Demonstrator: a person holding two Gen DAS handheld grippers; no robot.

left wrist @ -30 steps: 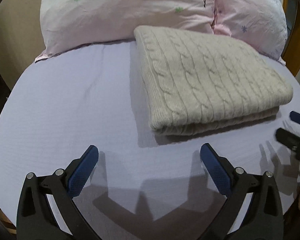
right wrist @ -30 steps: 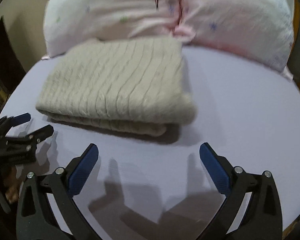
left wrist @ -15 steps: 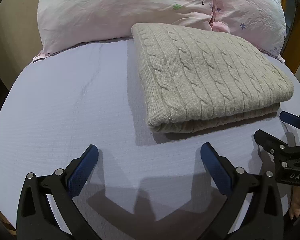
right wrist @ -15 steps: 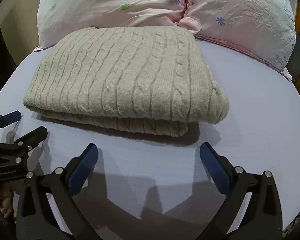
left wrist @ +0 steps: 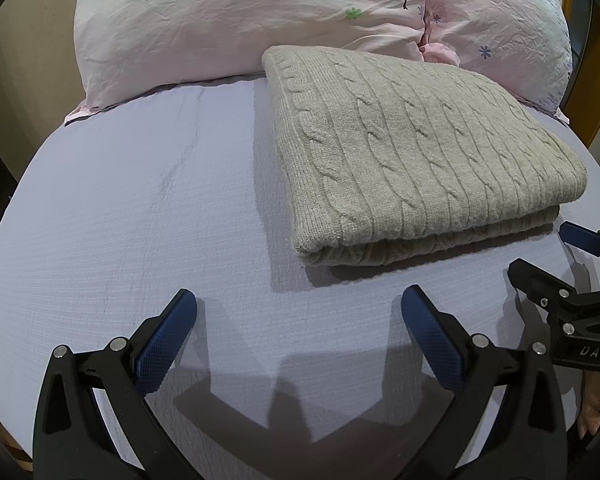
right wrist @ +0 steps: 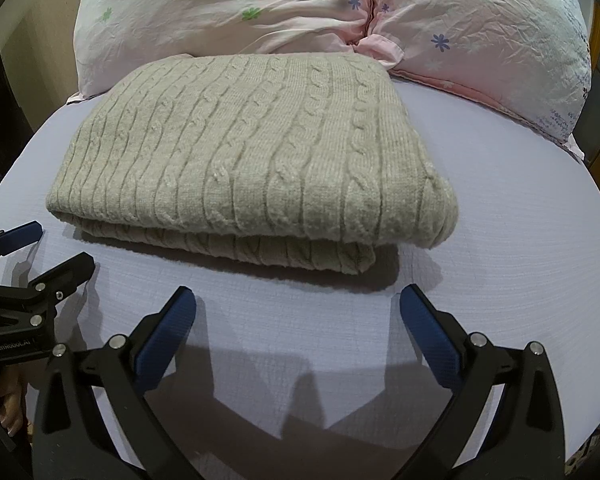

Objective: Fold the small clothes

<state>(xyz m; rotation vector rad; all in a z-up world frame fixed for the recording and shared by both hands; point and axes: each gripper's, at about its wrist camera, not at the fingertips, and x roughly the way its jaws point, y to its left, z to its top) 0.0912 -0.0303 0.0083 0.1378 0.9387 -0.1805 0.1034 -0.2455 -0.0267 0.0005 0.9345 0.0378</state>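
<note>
A folded beige cable-knit sweater (left wrist: 420, 152) lies on the lavender bed sheet (left wrist: 140, 208), its far edge against two pink floral pillows (left wrist: 240, 16) that stand along the far side of the bed. The sweater is doubled over, so two thick layers show along its near edge, the upper layer slightly overhanging the lower. From the left wrist camera it sits to the right of centre, with a broad bare stretch of sheet to its left; from the right wrist camera the sweater (right wrist: 252, 160) sits centre-left, its rounded fold corner pointing to the near right. The left gripper (left wrist: 298, 316) hovers just near of the sweater's near-left corner, its blue-padded fingers spread wide apart with nothing between them. The right gripper (right wrist: 298, 316) hovers near the sweater's near edge, its fingers likewise spread wide and holding nothing. Each gripper shows at the edge of the other's view: the right gripper (left wrist: 560, 256) at the right edge, the left gripper (right wrist: 40, 248) at the left edge, both close beside the sweater's near edge without touching it.
</note>
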